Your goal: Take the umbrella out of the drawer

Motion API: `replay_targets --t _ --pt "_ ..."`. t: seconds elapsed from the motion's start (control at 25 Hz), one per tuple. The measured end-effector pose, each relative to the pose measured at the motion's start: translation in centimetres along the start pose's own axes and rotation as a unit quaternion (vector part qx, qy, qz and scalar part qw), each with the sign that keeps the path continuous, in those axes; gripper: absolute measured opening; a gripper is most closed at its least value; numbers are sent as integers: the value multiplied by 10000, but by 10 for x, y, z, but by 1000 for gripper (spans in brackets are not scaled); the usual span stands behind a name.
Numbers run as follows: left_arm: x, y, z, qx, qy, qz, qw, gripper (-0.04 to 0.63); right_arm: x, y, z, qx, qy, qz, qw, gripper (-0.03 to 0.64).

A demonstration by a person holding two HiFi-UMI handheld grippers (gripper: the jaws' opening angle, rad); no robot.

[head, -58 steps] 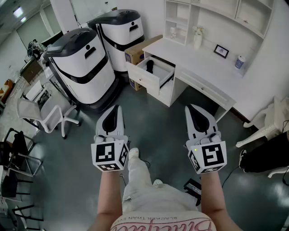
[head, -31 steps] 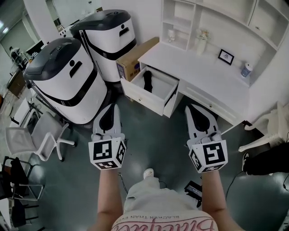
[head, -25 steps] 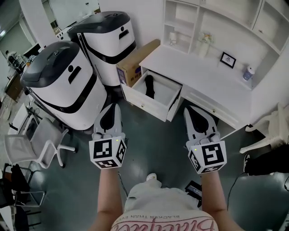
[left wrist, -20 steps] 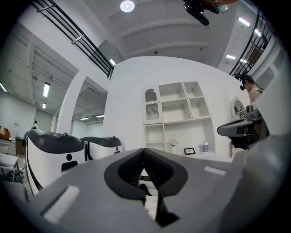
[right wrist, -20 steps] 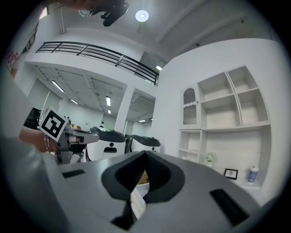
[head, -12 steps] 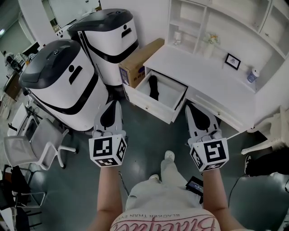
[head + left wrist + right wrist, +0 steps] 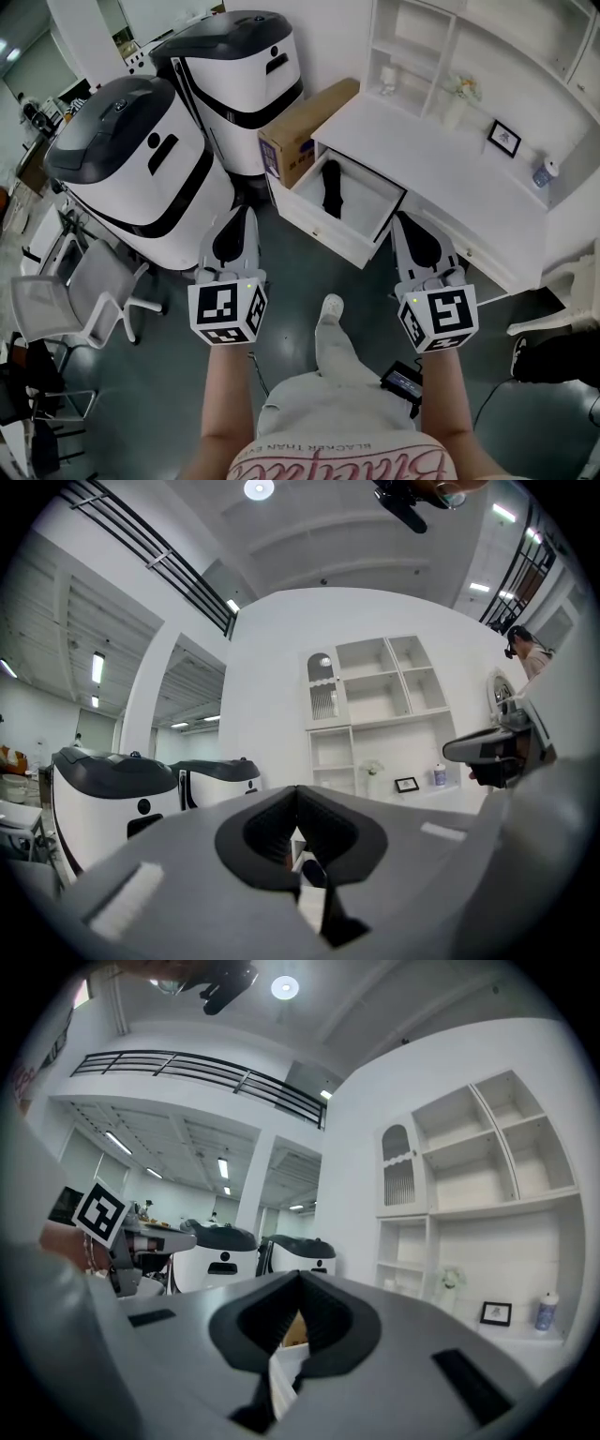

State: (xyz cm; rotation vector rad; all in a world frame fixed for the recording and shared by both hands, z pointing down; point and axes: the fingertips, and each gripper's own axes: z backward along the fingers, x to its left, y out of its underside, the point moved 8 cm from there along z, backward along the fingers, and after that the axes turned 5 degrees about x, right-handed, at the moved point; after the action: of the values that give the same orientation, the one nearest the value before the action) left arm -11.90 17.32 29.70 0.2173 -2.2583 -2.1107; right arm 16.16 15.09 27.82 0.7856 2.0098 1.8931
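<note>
A black folded umbrella (image 7: pixel 333 188) lies inside the open white drawer (image 7: pixel 323 228) of the desk (image 7: pixel 441 155), in the middle of the head view. My left gripper (image 7: pixel 247 209) points level at the floor left of the drawer front, well short of it. Its jaws meet at the tip in the left gripper view (image 7: pixel 297 789), with nothing between them. My right gripper (image 7: pixel 404 218) hangs just off the drawer's right corner, also shut and empty (image 7: pixel 300 1274). Neither gripper touches the drawer or the umbrella.
Two big white-and-black machines (image 7: pixel 141 178) (image 7: pixel 246 66) stand left of the desk, with a cardboard box (image 7: pixel 305 131) wedged beside the drawer. White shelves (image 7: pixel 441 47) rise behind the desk. A white chair (image 7: pixel 66 300) is at left, a small device (image 7: pixel 405 380) on the floor by my leg.
I have stepped closer to the desk: the drawer looks bigger and has slid right in the head view. Both grippers moved forward with me, still shut. One foot has swung forward.
</note>
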Motion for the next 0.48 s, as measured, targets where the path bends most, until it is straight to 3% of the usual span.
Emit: replay_targets --t 0.48 --pt "32 4 -111 164 -97 25 9998 9 -49 11 -114 51 -290 -5 9996 8"
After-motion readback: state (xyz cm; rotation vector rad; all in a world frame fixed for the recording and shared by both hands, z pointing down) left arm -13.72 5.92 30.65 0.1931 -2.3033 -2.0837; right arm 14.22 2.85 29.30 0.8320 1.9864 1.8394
